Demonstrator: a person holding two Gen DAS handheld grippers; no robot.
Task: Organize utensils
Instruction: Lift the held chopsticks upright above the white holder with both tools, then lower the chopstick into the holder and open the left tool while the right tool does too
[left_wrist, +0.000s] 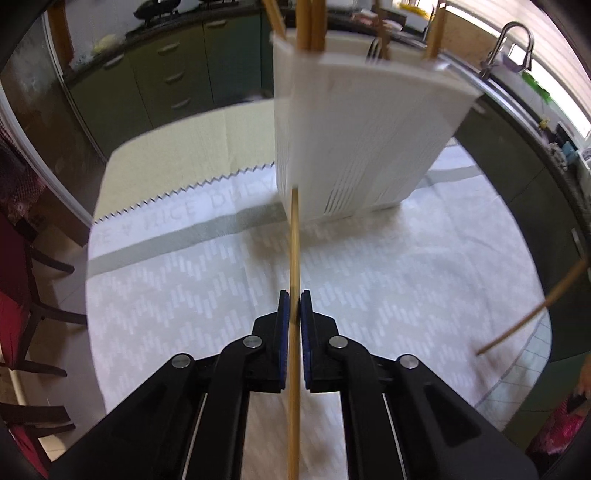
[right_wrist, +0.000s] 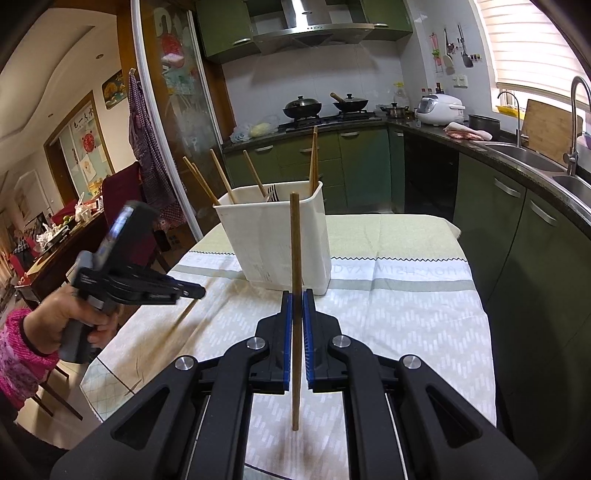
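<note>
The table (right_wrist: 424, 332) fills most of what I see, spread with a pale cloth (left_wrist: 184, 295) printed in faint chevrons and a grey band of lettering; green kitchen cabinets (right_wrist: 369, 155) and a dark counter curve behind it, with a sink (right_wrist: 532, 155) along the right side and two lidded woks (right_wrist: 325, 105) on the stove at the back. On the far half of the cloth stands the white utensil holder (right_wrist: 273, 243), upright, a tall plastic box with slotted walls; several wooden chopsticks (right_wrist: 221, 177) lean out of its open top, and the tines of a fork (right_wrist: 271, 194) show just above its rim.

My left gripper (left_wrist: 294, 310) points steeply down at the cloth just before the holder; its blue-padded jaws are pinched narrow on a light bamboo chopstick (left_wrist: 294, 240), which runs forward past my fingertips toward the holder's base and back beneath me. From the right wrist view I see that same gripper at the left edge of the table, a hand (right_wrist: 70, 310) in a pink knitted sleeve (right_wrist: 18, 354) gripping its handle.

My right gripper (right_wrist: 297, 306) aims lower across the table toward the holder; its jaws are closed tight on a darker wooden chopstick (right_wrist: 294, 240), held nearly upright, its top end rising in front of the holder's wall and its bottom end hanging below my pads, clear of the cloth.
</note>
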